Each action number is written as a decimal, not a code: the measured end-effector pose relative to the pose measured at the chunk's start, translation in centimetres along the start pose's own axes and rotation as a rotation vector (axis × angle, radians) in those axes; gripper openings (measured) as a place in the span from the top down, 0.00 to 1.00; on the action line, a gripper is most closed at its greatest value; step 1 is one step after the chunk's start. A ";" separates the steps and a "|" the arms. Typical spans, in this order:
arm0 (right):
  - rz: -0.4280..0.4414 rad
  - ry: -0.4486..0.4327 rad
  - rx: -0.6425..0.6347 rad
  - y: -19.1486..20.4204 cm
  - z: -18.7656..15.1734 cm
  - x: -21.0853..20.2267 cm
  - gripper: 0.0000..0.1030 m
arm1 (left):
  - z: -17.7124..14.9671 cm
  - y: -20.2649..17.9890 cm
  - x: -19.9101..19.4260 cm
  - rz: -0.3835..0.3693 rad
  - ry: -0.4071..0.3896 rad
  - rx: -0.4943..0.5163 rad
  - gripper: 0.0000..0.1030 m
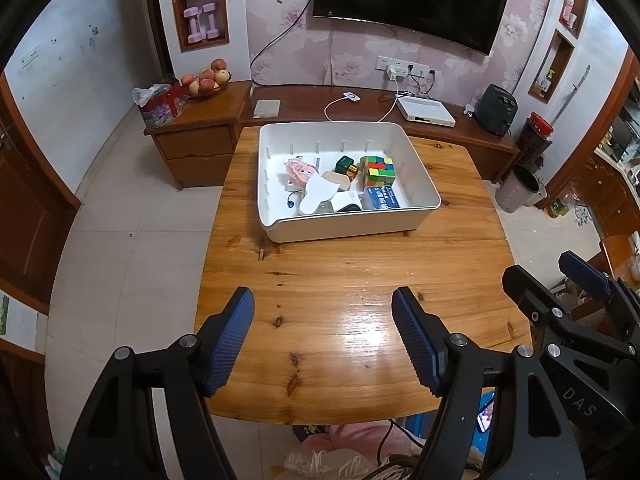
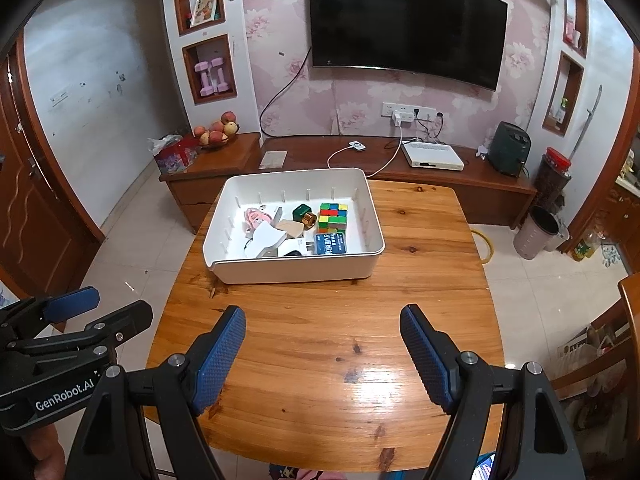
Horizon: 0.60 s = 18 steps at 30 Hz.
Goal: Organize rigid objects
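A white bin (image 1: 344, 226) (image 2: 296, 270) stands at the far side of the wooden table (image 1: 352, 280) (image 2: 320, 340). Inside lie a colourful puzzle cube (image 1: 378, 169) (image 2: 333, 217), a dark green bottle with a gold cap (image 1: 346, 166) (image 2: 303, 214), a blue box (image 1: 382, 197) (image 2: 331, 244), a pink item (image 1: 298, 170) (image 2: 256, 217), a beige block and white pieces. My left gripper (image 1: 323, 300) hangs open over the near table, nothing between its fingers. My right gripper (image 2: 323, 318) is open too, empty, beside the left one.
Behind the table runs a low wooden TV cabinet (image 2: 440, 168) with a white set-top box (image 2: 432, 156) and cables. A fruit bowl (image 1: 206, 80) sits on a side cabinet. Bins stand on the floor at right (image 2: 536, 236). A chair (image 2: 624, 320) stands at the table's right.
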State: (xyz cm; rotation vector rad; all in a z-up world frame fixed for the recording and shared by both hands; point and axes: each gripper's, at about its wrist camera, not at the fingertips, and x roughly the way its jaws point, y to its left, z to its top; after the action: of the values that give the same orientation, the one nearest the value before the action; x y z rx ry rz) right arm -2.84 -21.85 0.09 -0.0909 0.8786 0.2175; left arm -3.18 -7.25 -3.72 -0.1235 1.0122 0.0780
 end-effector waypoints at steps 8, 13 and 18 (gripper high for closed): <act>-0.006 -0.004 0.016 -0.9 0.3 0.0 0.22 | 0.2 -0.5 0.1 -0.006 0.001 0.012 0.28; -0.004 -0.003 0.018 -1.0 0.3 0.1 0.22 | 0.2 -0.6 0.2 -0.001 0.009 0.012 0.28; 0.001 0.002 0.020 -0.9 0.3 0.5 0.22 | 0.4 -0.4 0.5 0.005 0.019 0.021 0.28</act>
State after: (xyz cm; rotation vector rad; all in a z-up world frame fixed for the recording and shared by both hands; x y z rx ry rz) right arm -2.14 -22.63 -0.10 -0.0720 0.8825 0.2092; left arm -2.51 -7.61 -3.94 -0.1029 1.0323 0.0711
